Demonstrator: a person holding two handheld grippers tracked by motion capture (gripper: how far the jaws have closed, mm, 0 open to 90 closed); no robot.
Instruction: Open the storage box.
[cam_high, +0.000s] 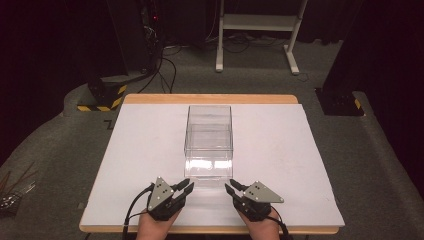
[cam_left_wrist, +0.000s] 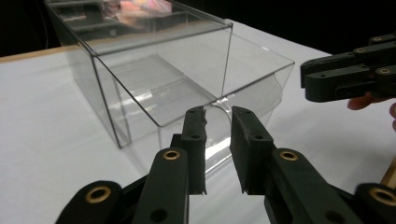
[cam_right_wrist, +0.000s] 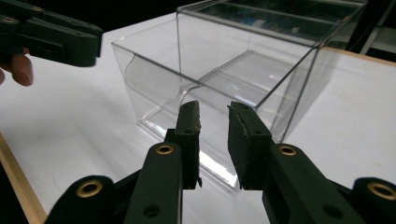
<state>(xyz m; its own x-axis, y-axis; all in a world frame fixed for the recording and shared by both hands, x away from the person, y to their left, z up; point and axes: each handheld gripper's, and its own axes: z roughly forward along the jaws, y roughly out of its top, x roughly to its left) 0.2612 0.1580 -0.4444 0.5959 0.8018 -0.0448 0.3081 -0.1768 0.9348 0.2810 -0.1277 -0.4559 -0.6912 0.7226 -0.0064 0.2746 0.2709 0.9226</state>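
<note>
The clear plastic box (cam_high: 208, 140) sits in the middle of the white counter (cam_high: 135, 165), lengthwise away from you. A clear drawer (cam_high: 208, 170) is drawn partway out of its near end, toward your hands. Your left tool (cam_high: 184, 187) and right tool (cam_high: 231, 189) hover just in front of that drawer, one at each near corner, angled inward toward each other. Both stand released: in the left gripper view the pads (cam_left_wrist: 195, 140) have a narrow gap with nothing between them, and the right gripper view shows the same, with the drawer's front wall beyond the tips.

Expect the box to be light, so a push from one side will likely slide or twist the whole shell across the smooth counter rather than move the drawer alone. The walls look thin, rigid and glossy; they will be slippery under the pads and could crack or scuff if you clench hard on an edge.

The best hold looks like the scooped cut-out (cam_left_wrist: 219, 105) in the middle of the drawer's front wall, where a pad can slip over the lip and pinch the panel. Failing that, take the front wall near a corner, where the bend stiffens it. If you use one tool on the drawer, steady the outer shell with the other, pressing on its top edge or side wall, so the two parts move against each other cleanly.
</note>
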